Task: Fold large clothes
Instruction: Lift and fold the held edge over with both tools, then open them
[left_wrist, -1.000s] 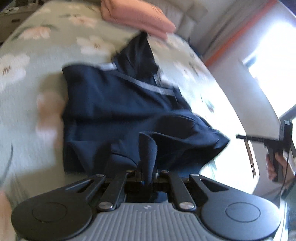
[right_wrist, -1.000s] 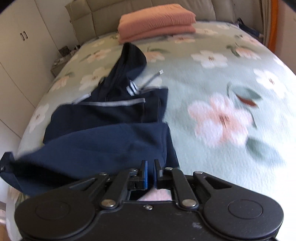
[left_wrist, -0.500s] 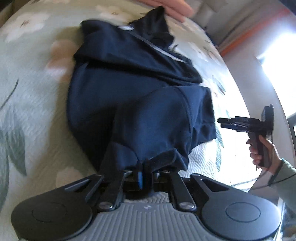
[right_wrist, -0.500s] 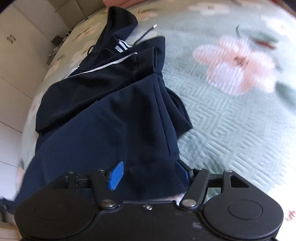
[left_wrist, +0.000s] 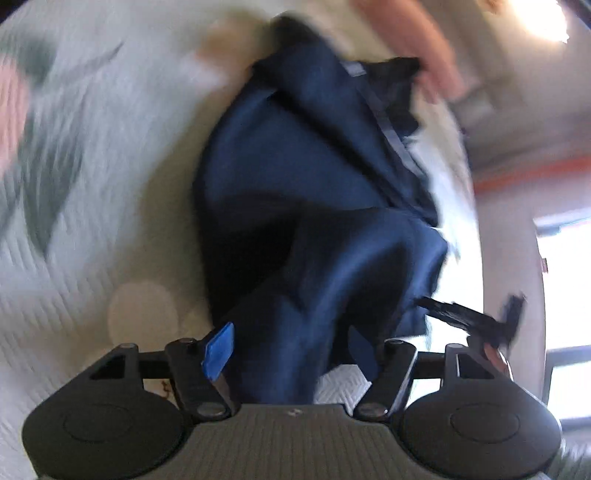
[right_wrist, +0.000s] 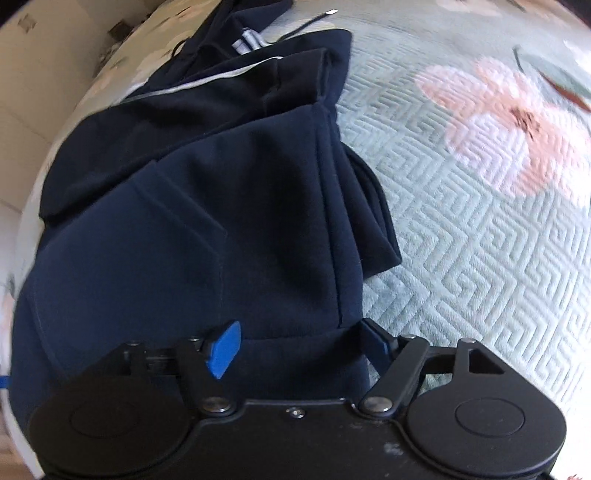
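Observation:
A navy hooded garment (right_wrist: 207, 206) with a white stripe lies partly folded on the bed, its lower half doubled over toward the hood. In the blurred left wrist view the garment (left_wrist: 306, 177) runs away from me. My left gripper (left_wrist: 291, 350) is open, its blue pads (left_wrist: 219, 349) spread either side of the hem. My right gripper (right_wrist: 301, 343) is open too, its jaws wide over the near hem, which lies loose between them. The right gripper also shows in the left wrist view (left_wrist: 476, 321) at the right.
The bed has a pale green quilted cover (right_wrist: 480, 221) with pink flowers. A pink folded cloth (left_wrist: 417, 48) lies beyond the garment, blurred. White cupboards (right_wrist: 33, 74) stand to the left of the bed. A bright window (left_wrist: 561, 295) is at the right.
My left gripper, shut on the hem in both earlier frames, has opened and let it go. My right gripper opened half a second ago and stays open. The lower half now lies folded forward.

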